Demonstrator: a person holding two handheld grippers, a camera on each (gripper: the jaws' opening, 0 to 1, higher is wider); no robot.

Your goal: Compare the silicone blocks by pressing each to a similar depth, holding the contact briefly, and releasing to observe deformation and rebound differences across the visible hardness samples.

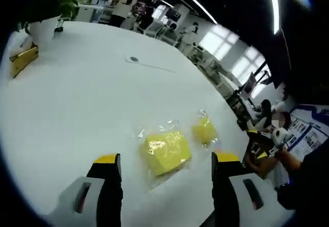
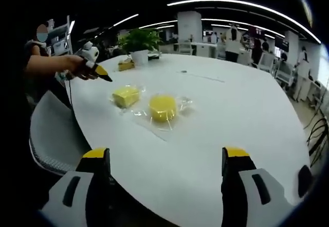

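Two yellow silicone blocks in clear plastic wrap lie on the round white table. In the left gripper view the square block sits just ahead of my left gripper, between its open jaws' line and not touched. The second block lies a little further right. In the right gripper view the square block is on the left and the rounder block beside it, both well ahead of my open right gripper. A hand holds the left gripper at the table's left edge; the right gripper shows at the far right.
A potted plant in a white pot and a yellow box stand at the table's far side. A small round port sits mid-table. A grey chair stands by the left edge. People stand in the background.
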